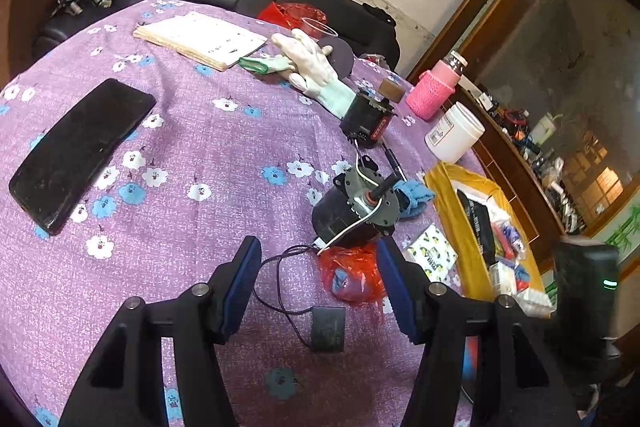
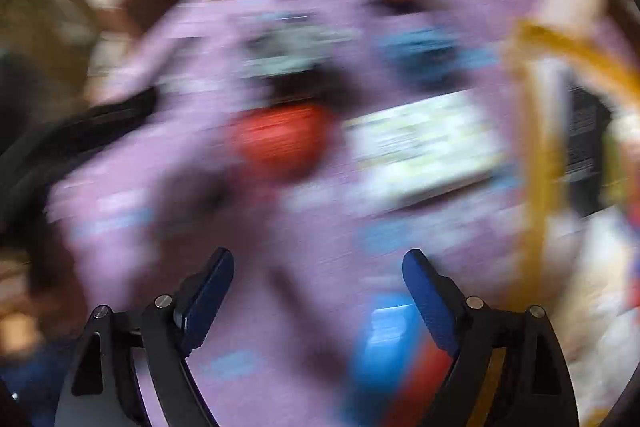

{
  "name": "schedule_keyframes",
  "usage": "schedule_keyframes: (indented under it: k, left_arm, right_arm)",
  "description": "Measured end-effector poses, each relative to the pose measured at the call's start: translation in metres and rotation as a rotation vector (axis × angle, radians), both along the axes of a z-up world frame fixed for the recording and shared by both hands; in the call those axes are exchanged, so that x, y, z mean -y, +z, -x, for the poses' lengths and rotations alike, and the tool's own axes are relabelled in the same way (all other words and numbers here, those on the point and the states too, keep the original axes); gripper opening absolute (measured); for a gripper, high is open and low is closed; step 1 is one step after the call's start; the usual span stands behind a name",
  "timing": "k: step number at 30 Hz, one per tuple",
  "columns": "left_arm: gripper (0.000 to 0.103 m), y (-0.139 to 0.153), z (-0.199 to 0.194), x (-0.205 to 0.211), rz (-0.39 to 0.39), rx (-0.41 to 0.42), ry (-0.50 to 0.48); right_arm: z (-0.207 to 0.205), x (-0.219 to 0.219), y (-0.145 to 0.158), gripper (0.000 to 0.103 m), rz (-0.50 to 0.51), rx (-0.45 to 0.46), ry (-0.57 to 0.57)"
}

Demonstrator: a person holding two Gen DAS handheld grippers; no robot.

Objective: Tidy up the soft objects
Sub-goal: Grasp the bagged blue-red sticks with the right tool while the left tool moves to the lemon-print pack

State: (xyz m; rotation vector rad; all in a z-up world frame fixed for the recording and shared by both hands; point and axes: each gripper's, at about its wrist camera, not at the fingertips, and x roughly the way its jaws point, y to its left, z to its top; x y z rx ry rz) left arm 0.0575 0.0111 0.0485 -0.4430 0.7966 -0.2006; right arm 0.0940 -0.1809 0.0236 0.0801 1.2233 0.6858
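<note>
On the purple flowered tablecloth (image 1: 224, 155), white work gloves (image 1: 308, 61) lie at the far side, one with a green cuff (image 1: 256, 64). A blue cloth (image 1: 416, 199) sits beside a grey motor (image 1: 352, 207). Just past my left gripper (image 1: 318, 267) lies a crumpled red plastic bag (image 1: 352, 275). That gripper is open, with only a thin black wire on the cloth between its fingers. The right wrist view is badly blurred. My right gripper (image 2: 318, 259) is open over the cloth and holds nothing, with the red bag (image 2: 280, 143) ahead of it.
A yellow box (image 1: 452, 219) of small items stands at the right edge, also seen as a yellow rim (image 2: 536, 147). Around lie a black phone (image 1: 80, 151), a notebook (image 1: 200, 39), a black adaptor (image 1: 328, 329), a white jar (image 1: 456, 133), a pink-sleeved bottle (image 1: 432, 91) and a patterned packet (image 1: 432, 255).
</note>
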Motion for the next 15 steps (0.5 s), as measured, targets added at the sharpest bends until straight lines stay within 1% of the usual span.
schedule_keyframes:
  k: [1,2,3,4,5,6,8,10,11,13,14,15]
  left_arm:
    - [0.059,0.0,0.0,0.0,-0.001,0.001,0.0]
    - [0.059,0.001,0.0,0.002,-0.007,0.003,-0.002]
    - [0.059,0.001,0.0,0.003,-0.012,0.005,-0.004]
    - [0.059,0.001,0.0,0.004,-0.019,0.006,-0.004]
    - [0.059,0.0,0.0,0.005,-0.026,0.005,-0.002]
    - [0.059,-0.001,0.0,0.005,-0.033,0.003,0.001]
    - [0.059,-0.003,-0.002,0.004,-0.037,-0.004,0.01]
    - [0.059,-0.005,-0.003,0.002,-0.036,-0.011,0.019]
    - [0.059,-0.005,-0.004,0.001,-0.034,-0.014,0.021]
    - [0.059,-0.006,-0.004,-0.001,-0.033,-0.016,0.023]
    - [0.059,-0.006,-0.004,-0.001,-0.032,-0.015,0.023]
    - [0.059,-0.005,-0.004,-0.002,-0.031,-0.014,0.024]
  right_arm:
    - [0.003,0.003,0.005,0.09,-0.081,-0.027,0.013]
    - [0.002,0.006,0.013,0.09,-0.064,0.02,-0.025]
    - [-0.001,0.009,0.02,0.09,-0.011,0.092,-0.058]
    - [-0.004,0.01,0.025,0.09,0.028,0.147,-0.082]
    - [-0.014,0.014,0.028,0.09,0.067,0.186,-0.115]
    - [-0.027,0.017,0.027,0.09,0.098,0.197,-0.154]
    - [-0.05,0.024,0.022,0.09,0.112,0.184,-0.217]
    - [-0.073,0.027,0.012,0.09,0.164,0.177,-0.268]
    - [-0.081,0.023,0.007,0.089,0.183,0.173,-0.266]
    - [-0.091,0.021,-0.005,0.078,0.199,0.14,-0.261]
    - [-0.091,0.018,-0.006,0.075,0.229,0.159,-0.258]
    - [-0.086,0.015,-0.005,0.071,0.221,0.153,-0.234]
